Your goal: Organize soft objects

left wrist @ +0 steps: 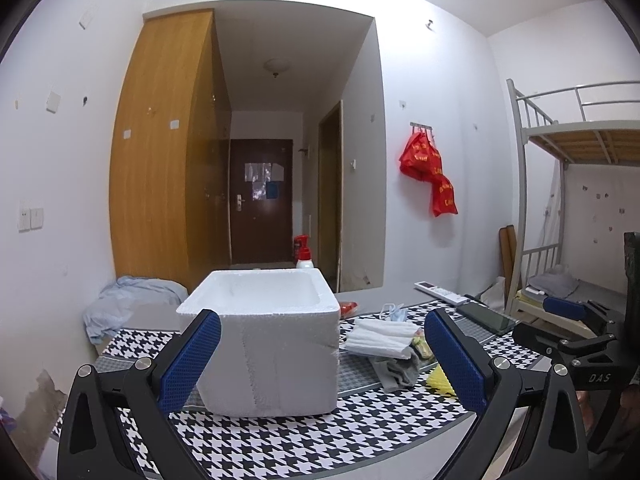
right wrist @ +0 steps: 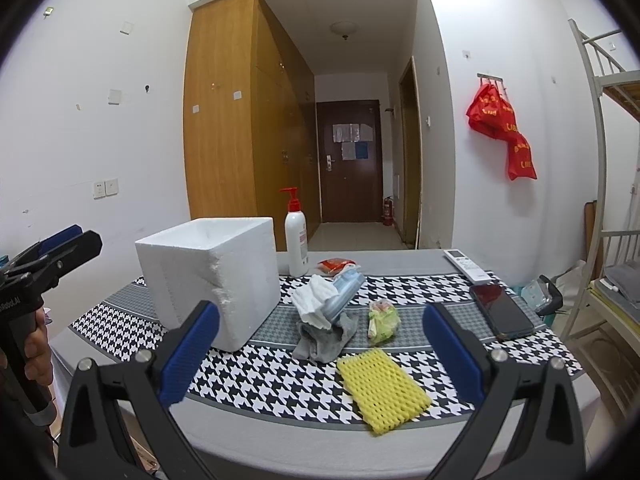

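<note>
A white foam box point(left wrist: 276, 340) stands open on the houndstooth table point(left wrist: 320, 432); it also shows in the right wrist view point(right wrist: 212, 280). Right of it lie a folded white cloth point(right wrist: 314, 300), blue face masks point(right wrist: 346, 286), a grey sock point(right wrist: 326, 338), a green-and-white plastic packet point(right wrist: 383, 320) and a yellow foam net point(right wrist: 382, 390). The white cloth point(left wrist: 380, 338) and sock point(left wrist: 394, 370) show in the left wrist view too. My left gripper point(left wrist: 320, 358) is open and empty before the box. My right gripper point(right wrist: 320, 356) is open and empty, above the table's near edge, in front of the pile.
A pump bottle point(right wrist: 297, 246) and a red packet point(right wrist: 336, 266) sit behind the pile. A remote point(right wrist: 466, 266) and a phone point(right wrist: 502, 312) lie at the right. A bunk bed point(left wrist: 576, 184) stands right of the table, and a blue cloth point(left wrist: 128, 300) lies at the left.
</note>
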Demonstrator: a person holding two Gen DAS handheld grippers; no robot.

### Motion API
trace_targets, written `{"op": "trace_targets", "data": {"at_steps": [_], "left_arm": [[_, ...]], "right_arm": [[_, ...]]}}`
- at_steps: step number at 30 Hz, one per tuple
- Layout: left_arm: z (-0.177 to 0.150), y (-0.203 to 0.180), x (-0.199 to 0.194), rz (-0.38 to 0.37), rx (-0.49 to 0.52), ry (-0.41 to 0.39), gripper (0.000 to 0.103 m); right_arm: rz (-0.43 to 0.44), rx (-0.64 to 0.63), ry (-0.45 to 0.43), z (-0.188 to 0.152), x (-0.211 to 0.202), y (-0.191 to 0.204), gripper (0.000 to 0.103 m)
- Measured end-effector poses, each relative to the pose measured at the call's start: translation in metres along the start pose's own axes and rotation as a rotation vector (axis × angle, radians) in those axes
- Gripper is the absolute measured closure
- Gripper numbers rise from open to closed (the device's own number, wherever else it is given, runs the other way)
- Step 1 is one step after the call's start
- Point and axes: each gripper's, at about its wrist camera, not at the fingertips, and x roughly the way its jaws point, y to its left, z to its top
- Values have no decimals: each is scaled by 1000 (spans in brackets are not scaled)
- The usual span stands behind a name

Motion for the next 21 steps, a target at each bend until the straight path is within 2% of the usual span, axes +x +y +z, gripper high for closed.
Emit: {"op": "trace_targets", "data": {"at_steps": [21], "left_arm": [[3,1,4,-9,-3,9,1]], "right_arm": [[-7,0,4,-1,2,-1,0]]}}
